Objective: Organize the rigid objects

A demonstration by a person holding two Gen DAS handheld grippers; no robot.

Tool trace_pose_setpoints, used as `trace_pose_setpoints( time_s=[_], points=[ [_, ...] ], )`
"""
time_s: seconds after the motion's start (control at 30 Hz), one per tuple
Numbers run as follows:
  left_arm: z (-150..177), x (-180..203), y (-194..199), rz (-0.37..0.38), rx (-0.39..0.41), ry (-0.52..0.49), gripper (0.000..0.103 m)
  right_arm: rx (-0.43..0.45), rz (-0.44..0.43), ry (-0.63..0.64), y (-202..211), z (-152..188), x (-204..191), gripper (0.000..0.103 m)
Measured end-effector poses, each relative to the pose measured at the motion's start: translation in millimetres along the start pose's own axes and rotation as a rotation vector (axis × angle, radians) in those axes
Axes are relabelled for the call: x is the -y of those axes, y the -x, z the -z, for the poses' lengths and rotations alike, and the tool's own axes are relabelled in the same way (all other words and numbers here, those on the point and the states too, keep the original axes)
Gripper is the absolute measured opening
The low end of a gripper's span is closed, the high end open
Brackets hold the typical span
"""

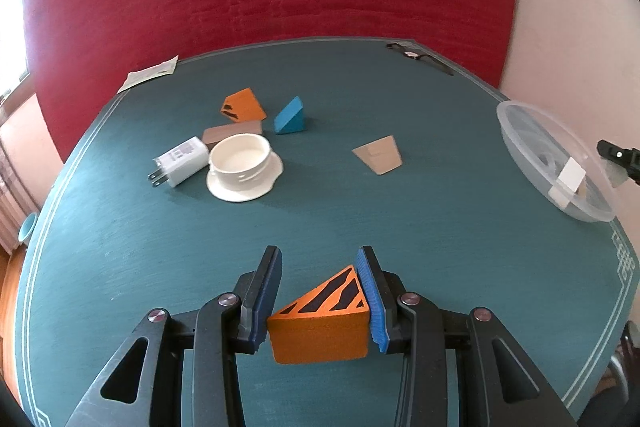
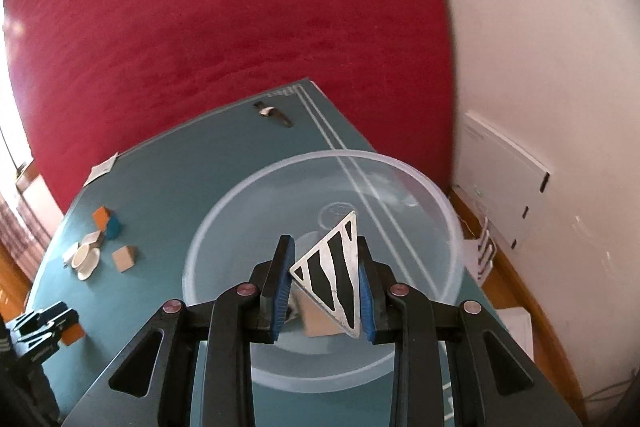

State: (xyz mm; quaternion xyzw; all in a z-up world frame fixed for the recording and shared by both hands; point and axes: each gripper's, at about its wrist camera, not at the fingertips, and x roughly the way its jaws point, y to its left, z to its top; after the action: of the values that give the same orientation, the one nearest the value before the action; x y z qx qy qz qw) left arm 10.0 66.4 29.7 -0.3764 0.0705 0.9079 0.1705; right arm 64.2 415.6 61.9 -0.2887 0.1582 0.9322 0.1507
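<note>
My left gripper (image 1: 319, 251) is shut on an orange wedge with black stripes (image 1: 320, 323), held low over the near part of the teal table (image 1: 420, 227). In the right wrist view, my right gripper (image 2: 324, 241) is shut on a white wedge with black stripes (image 2: 334, 267), above a clear plastic bowl (image 2: 224, 227). A tan block (image 2: 320, 321) lies in the bowl under the wedge. From the left wrist view the bowl (image 1: 532, 143) stands at the table's right edge, the right gripper's black body beside it.
Mid-table lie an orange wedge (image 1: 244, 105), a blue wedge (image 1: 290, 117), a brown block (image 1: 232, 131), a white charger (image 1: 180, 161), a white cup on a saucer (image 1: 242, 163) and a tan trapezoid block (image 1: 380, 155). A paper (image 1: 150, 73) and a black object (image 1: 420, 57) lie at the far edge.
</note>
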Motion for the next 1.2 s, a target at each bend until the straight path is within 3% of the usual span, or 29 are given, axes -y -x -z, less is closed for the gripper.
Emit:
trace_pose_setpoints(
  time_s=[0.43, 0.77, 1.03, 1.2],
  points=[
    [-18, 34, 2, 0.046, 0.025, -0.043, 0.041, -0.005, 0.018, -0.039, -6, 3, 16, 0.031],
    [-43, 83, -2, 0.129, 0.046, -0.111, 0.041, 0.038, 0.062, -0.061, 1, 2, 19, 0.032],
    [-61, 129, -8, 0.186, 0.053, -0.180, 0.041, 0.071, 0.082, -0.075, 6, 2, 22, 0.045],
    [-68, 156, -17, 0.221, 0.057, -0.217, 0.041, 0.071, 0.082, -0.084, 6, 2, 22, 0.046]
  ],
)
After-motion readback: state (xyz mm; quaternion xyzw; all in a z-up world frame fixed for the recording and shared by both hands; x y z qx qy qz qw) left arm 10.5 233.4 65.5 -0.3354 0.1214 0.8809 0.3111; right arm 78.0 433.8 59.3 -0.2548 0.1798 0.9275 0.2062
